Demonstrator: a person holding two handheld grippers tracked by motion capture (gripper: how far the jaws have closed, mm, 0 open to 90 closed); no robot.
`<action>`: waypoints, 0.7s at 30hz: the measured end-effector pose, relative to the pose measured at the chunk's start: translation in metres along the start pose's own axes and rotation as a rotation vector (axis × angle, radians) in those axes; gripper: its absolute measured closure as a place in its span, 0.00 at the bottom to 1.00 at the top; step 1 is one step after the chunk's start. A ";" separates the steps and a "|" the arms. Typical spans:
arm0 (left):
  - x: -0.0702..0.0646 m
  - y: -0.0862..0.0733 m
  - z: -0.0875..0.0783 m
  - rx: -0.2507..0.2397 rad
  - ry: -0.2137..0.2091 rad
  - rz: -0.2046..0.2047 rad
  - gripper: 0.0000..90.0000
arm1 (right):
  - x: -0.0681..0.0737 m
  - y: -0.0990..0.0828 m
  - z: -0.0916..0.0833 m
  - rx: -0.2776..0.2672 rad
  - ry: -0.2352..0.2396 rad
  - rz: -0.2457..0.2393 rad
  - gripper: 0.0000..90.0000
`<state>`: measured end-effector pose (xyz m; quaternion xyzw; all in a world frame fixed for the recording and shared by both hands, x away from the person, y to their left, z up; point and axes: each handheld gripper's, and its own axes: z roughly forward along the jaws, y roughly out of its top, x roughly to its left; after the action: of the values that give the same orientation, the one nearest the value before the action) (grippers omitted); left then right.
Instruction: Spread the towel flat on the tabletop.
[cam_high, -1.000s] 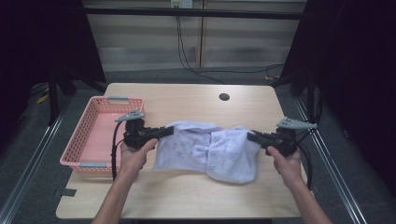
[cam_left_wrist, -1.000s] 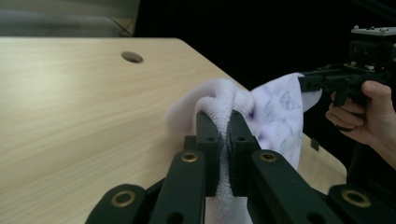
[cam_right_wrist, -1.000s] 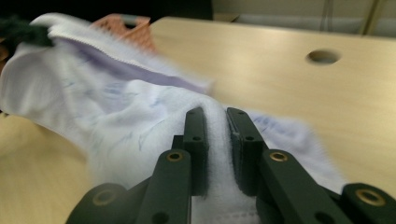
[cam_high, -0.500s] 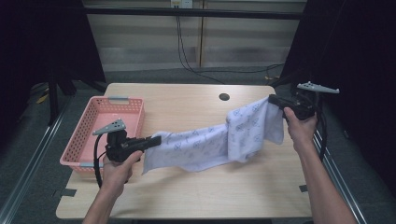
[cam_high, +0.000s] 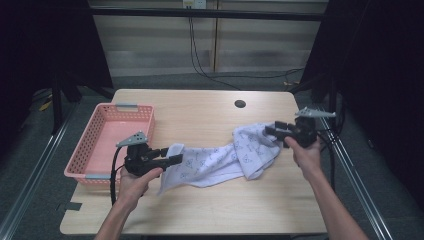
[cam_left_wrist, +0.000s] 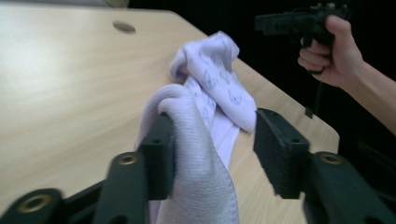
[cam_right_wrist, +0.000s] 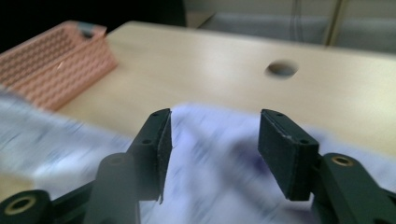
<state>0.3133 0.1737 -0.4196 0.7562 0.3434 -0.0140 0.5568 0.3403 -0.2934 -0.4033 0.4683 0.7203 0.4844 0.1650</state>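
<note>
A white cloth with a small blue print (cam_high: 220, 160) lies crumpled in a long strip across the wooden table (cam_high: 200, 115). My left gripper (cam_high: 172, 160) is at the cloth's left end. Its jaws have just been opening, and in the left gripper view (cam_left_wrist: 212, 119) the cloth (cam_left_wrist: 210, 79) drapes against one jaw while the other stands clear of it. My right gripper (cam_high: 270, 131) is at the cloth's right end, low over the bunched fabric. Its jaws have also just been opening, and in the right gripper view (cam_right_wrist: 212, 116) they stand apart above the blurred cloth (cam_right_wrist: 219, 154).
A pink plastic basket (cam_high: 90, 145) stands at the table's left edge, just left of my left hand; the basket (cam_right_wrist: 60, 56) appears beyond the cloth in the right gripper view. A round cable hole (cam_high: 240, 103) is in the far middle of the table.
The right gripper came down from its raised spot at the far right, and the stretched cloth dropped onto the table. Both pairs of jaws opened. The left hand sank slightly.
</note>
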 end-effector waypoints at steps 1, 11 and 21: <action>0.001 -0.003 0.005 0.009 0.002 0.002 0.63 | 0.007 -0.011 0.001 0.018 0.016 -0.004 0.46; 0.018 -0.034 0.062 0.235 0.030 -0.002 0.59 | 0.039 -0.085 0.056 0.283 0.056 -0.111 0.36; -0.003 -0.030 0.037 0.165 -0.074 0.027 0.95 | 0.007 -0.061 0.037 0.168 -0.036 -0.041 0.85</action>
<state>0.3082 0.1453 -0.4574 0.8030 0.3100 -0.0629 0.5052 0.3310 -0.2725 -0.4711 0.4743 0.7646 0.4105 0.1479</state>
